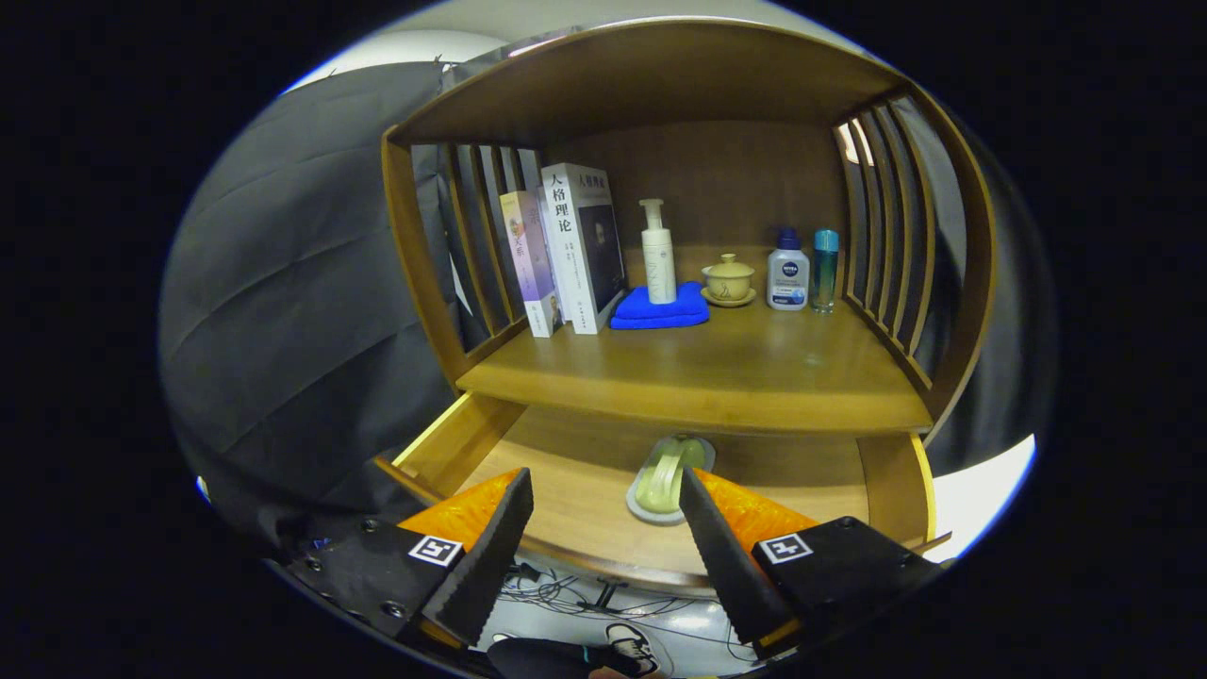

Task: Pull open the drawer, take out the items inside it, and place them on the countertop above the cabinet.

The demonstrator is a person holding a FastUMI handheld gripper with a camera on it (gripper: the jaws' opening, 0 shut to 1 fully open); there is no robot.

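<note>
The wooden drawer (pixel 566 490) stands pulled open under the countertop (pixel 717 377) of the cabinet. Inside it lies a pale green handled item on a light base (pixel 665 481), partly tucked under the countertop's front edge. My gripper (pixel 603 495) hovers over the drawer's front, open, with nothing between its fingers. The green item lies just ahead of the fingers, close to the right fingertip (pixel 693 495).
On the countertop stand two books (pixel 566 250), a white pump bottle (pixel 658 255) on a folded blue cloth (pixel 660 309), a yellow lidded cup on a saucer (pixel 728 280), a white bottle (pixel 787 272) and a slim teal bottle (pixel 825 269). Slatted side walls flank it. A person's shoe (pixel 632 646) and cables lie below.
</note>
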